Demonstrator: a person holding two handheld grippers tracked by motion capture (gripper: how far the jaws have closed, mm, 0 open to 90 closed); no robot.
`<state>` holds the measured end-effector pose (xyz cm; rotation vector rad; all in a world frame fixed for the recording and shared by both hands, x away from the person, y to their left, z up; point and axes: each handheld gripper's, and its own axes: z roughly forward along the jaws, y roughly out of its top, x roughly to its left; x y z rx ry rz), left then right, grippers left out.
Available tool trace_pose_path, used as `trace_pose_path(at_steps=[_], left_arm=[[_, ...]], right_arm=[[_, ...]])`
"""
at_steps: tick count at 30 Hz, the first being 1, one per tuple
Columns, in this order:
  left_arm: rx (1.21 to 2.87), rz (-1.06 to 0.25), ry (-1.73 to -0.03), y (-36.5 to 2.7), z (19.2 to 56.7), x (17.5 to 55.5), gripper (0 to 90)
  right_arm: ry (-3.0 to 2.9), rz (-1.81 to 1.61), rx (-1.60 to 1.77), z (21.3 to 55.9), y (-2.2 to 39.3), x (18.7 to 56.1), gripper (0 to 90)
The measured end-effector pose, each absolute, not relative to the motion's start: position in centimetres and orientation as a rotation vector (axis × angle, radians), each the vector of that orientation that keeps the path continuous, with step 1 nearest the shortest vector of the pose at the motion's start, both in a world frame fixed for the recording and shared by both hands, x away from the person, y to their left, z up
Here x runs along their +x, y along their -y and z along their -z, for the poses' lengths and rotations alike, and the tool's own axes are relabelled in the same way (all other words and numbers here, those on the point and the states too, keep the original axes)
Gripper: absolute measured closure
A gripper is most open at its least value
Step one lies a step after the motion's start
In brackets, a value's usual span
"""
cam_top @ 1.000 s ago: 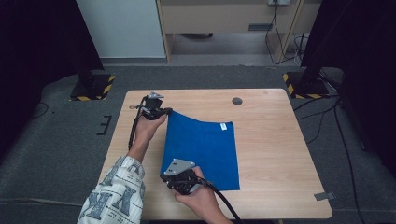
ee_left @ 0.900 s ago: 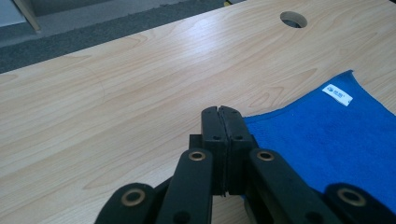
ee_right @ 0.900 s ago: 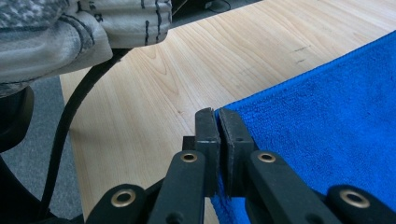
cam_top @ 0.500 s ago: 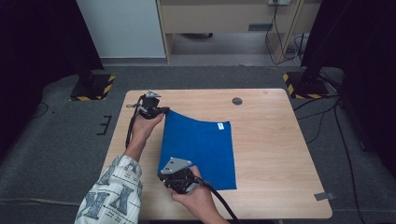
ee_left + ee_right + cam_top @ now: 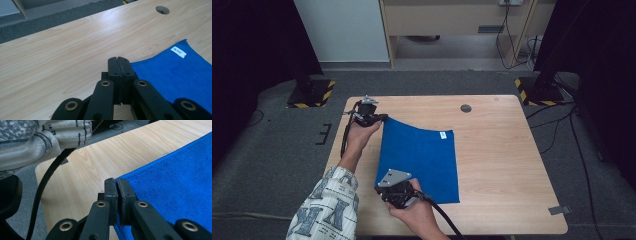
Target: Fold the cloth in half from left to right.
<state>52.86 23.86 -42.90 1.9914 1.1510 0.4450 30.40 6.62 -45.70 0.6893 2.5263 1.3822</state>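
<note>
both grippers are clamped shut on corners of the blue cloth (image 5: 419,160): the left gripper (image 5: 384,118) on the far left corner, the right gripper (image 5: 398,192) on the near left one. judged best: lift both evenly, keeping the edge taut. soft, napped cloth lies on the smooth pale wooden table (image 5: 502,150); small white tag (image 5: 443,135).

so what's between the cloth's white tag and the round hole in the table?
Nothing: in the high view, bare wood runs from the white tag on the blue cloth to the round hole; the left gripper view shows the same.
</note>
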Motion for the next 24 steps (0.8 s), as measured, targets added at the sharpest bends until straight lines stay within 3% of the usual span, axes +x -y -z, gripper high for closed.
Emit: trace_pose_path(at_steps=[24], left_arm=[[1.974,-0.464,-1.179,-27.9,42.2,52.0,89.6]], right_arm=[[-2.527,-1.429,0.675,45.3,-10.7,29.9,87.1]])
